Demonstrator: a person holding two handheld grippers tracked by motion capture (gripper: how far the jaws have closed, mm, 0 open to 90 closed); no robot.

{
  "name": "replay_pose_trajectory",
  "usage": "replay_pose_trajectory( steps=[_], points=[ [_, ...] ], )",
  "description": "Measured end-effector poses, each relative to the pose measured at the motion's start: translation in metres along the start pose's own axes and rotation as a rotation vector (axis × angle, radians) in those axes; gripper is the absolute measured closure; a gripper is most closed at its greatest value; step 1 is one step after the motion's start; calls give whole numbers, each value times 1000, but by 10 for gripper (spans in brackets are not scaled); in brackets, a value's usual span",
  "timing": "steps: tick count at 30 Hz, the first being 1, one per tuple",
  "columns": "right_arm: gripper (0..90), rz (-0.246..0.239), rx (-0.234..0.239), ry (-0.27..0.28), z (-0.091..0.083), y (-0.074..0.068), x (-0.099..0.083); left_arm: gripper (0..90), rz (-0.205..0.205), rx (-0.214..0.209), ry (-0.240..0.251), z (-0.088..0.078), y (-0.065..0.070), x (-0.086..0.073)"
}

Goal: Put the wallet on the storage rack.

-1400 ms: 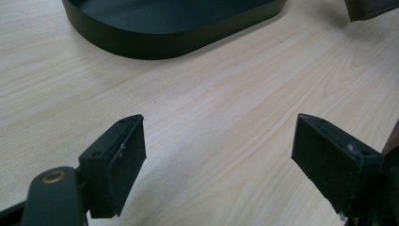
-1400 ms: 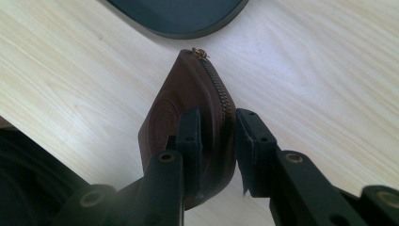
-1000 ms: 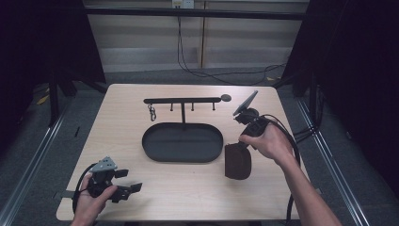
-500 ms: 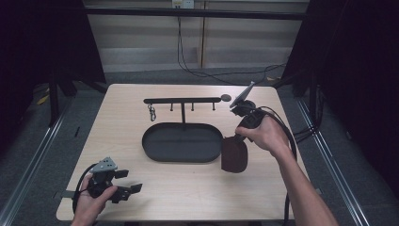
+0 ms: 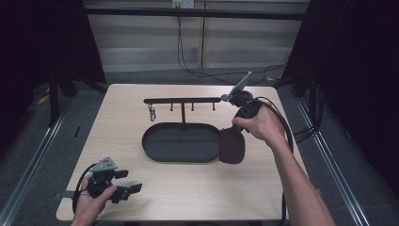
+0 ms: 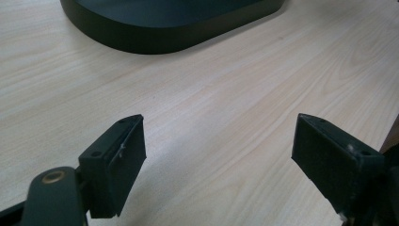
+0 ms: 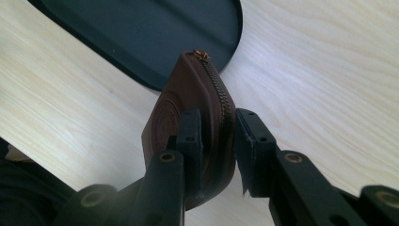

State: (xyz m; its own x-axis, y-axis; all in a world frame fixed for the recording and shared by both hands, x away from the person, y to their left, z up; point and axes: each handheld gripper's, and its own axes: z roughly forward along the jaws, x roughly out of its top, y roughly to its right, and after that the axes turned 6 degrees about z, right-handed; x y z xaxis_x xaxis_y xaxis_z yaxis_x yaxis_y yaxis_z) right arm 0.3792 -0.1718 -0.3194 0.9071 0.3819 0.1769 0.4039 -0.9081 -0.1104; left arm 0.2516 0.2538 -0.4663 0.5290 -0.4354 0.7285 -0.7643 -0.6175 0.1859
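Note:
A dark brown zipped pouch hangs from my right gripper, held in the air over the right end of the black oval tray. In the right gripper view both pads press on the pouch, its zip edge up, with the tray's rim below it. My left gripper rests at the table's front left corner, jaws wide apart. Its fingers stand over bare wood with nothing between them, and the tray's near wall lies ahead.
Behind the tray stands a black rack with small hooks, a key ring hanging from its left end. The right gripper's cable loops over the table's right edge. Dark floor and metal rails surround the wooden table.
My right gripper has carried the pouch up and to the left, from the table right of the tray to over the tray's right end. The left gripper has stayed still.

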Motion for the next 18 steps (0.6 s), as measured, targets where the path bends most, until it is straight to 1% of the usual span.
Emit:
replay_pose_trajectory(
  steps=[5, 8, 12, 13, 18],
  points=[
    [727, -2, 5, 19, -5, -4, 10, 178, -3, -7, 2, 0, -1, 0],
    [728, 4, 11, 38, -7, -4, 14, 178, 3, -6, 2, -1, -1, 0],
    [729, 16, 36, 60, -3, -2, 18, 178, -4, -9, 0, 0, 0, 0],
    [729, 25, 49, 65, -2, -1, 18, 178, -1, -12, -4, 0, 0, 0],
    [730, 38, 78, 81, 9, 2, 21, 177, -7, -10, 2, 0, 0, 0]
  ],
)
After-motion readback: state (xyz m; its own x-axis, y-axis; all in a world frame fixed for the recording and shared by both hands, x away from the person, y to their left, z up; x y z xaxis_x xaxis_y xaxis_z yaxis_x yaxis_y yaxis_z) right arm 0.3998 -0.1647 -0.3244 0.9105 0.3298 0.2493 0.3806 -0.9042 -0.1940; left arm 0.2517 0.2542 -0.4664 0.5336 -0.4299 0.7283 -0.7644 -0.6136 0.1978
